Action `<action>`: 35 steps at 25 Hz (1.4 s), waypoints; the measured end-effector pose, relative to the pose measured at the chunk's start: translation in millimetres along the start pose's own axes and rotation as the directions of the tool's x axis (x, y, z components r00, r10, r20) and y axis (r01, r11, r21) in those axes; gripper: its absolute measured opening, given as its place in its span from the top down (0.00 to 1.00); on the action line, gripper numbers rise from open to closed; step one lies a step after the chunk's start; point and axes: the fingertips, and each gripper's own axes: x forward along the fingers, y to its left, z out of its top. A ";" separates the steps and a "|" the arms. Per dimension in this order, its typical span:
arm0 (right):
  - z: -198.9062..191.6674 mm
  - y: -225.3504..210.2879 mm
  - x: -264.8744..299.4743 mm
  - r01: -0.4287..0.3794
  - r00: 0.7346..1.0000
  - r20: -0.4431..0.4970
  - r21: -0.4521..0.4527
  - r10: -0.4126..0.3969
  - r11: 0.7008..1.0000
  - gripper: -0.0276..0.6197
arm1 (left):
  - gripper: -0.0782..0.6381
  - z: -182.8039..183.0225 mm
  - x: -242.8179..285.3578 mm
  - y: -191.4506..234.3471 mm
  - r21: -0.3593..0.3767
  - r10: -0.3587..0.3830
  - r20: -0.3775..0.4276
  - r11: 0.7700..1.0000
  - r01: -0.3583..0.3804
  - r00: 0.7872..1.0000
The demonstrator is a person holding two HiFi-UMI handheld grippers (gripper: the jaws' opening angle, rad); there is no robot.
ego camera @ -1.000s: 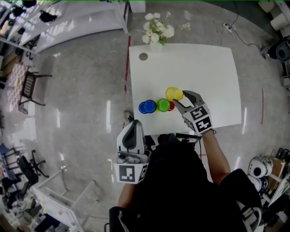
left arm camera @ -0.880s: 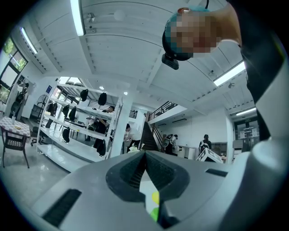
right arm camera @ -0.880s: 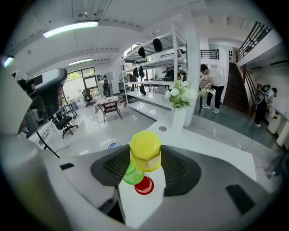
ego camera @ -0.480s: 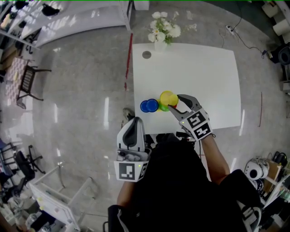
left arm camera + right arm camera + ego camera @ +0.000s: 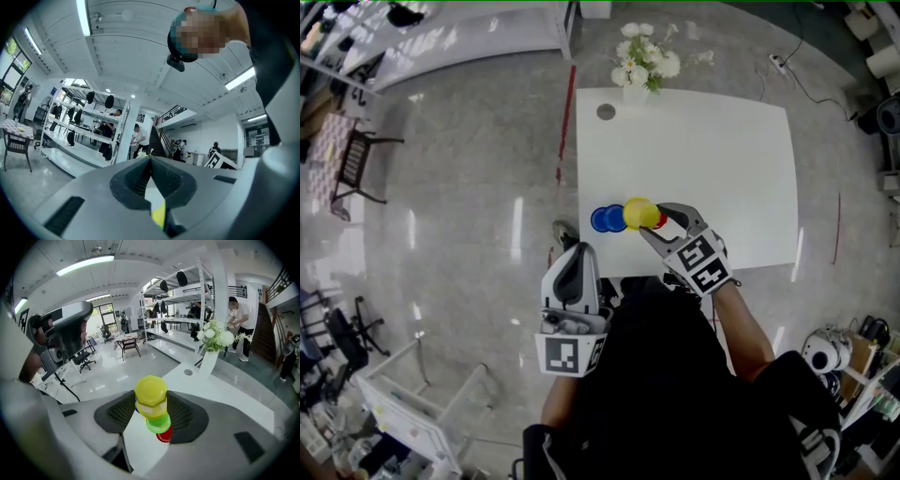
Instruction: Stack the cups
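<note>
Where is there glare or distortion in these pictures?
Head view: light streaks glare on the glossy floor, and the table edges bow. Both gripper views: fisheye with black corners. Right gripper view: the yellow cup is sharp.

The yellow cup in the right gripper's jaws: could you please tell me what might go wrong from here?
The yellow cup, held by the right gripper, seems to hang over the green cup; released off-centre, it could topple. The blue cup and red cup stand close by, so the jaws might nudge them.
</note>
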 end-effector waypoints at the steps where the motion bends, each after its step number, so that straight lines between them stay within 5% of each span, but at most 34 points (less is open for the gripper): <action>1: -0.8 0.8 1.3 -0.002 1.000 -0.006 -0.003 0.002 1.000 0.60 | 0.86 -0.9 -0.3 0.7 -0.007 0.003 -0.004 1.000 -0.003 1.000; 35: 0.0 10.7 19.1 -0.036 0.998 -0.047 -0.045 0.034 0.998 0.60 | 0.86 2.7 -6.6 13.8 -0.019 0.029 0.008 0.999 -0.029 1.000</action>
